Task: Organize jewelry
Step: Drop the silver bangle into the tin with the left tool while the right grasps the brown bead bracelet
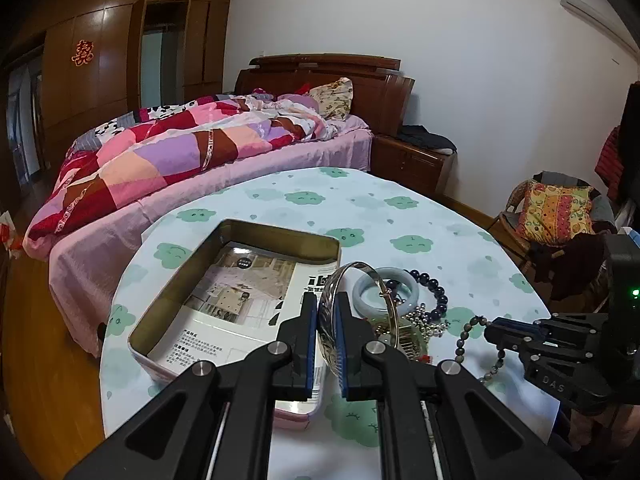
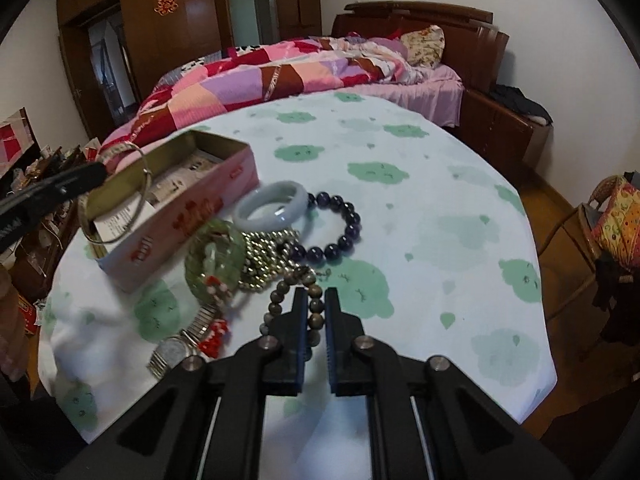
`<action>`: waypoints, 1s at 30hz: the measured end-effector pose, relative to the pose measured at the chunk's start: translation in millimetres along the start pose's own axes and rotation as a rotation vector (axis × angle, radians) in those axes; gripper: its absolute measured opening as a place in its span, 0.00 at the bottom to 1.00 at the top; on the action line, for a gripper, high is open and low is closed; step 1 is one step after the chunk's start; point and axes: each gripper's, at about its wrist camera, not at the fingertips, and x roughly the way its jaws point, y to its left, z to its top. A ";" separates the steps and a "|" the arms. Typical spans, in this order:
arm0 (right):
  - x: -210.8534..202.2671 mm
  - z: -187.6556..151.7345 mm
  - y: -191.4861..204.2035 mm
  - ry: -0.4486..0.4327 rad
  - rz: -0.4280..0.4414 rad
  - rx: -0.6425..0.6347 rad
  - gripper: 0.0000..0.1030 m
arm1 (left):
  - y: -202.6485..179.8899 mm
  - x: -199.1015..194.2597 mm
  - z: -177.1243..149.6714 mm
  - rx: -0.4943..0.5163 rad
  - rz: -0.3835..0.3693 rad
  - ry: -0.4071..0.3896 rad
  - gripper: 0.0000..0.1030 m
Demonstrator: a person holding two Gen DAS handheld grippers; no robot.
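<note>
Nearest, the left tongs (image 1: 326,312) pinch a silver bangle (image 1: 352,280) upright between blue pads, held just over the near right corner of the open pink tin (image 1: 180,300), which has a printed leaflet (image 1: 240,292) inside. Beside them, the right tongs (image 2: 316,300) are closed on a strand of grey-brown beads (image 2: 280,292) lying on the cloud-print surface (image 2: 420,220). Just beyond sits the jewelry pile: a wristwatch (image 2: 172,354), a green jade ring (image 2: 216,256), a pale jade bangle (image 2: 272,206) and a dark bead bracelet (image 2: 340,228). Farther back stands a bed (image 2: 280,68).
</note>
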 end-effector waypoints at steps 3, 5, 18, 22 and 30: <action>-0.3 4.4 3.1 -0.008 0.014 -0.011 0.10 | 6.3 0.3 0.8 -0.015 0.009 0.002 0.07; -2.5 7.4 5.4 -0.015 0.024 -0.018 0.10 | 11.4 0.7 2.2 -0.027 0.016 0.004 0.07; -3.8 56.6 29.5 -0.071 0.121 -0.094 0.10 | 44.9 11.7 21.2 -0.081 0.052 0.025 0.07; 5.6 75.6 39.1 -0.073 0.166 -0.102 0.10 | 56.2 16.3 31.1 -0.087 0.060 0.034 0.07; 31.4 98.9 63.1 -0.069 0.221 -0.133 0.10 | 69.7 40.9 45.6 -0.084 0.078 0.084 0.07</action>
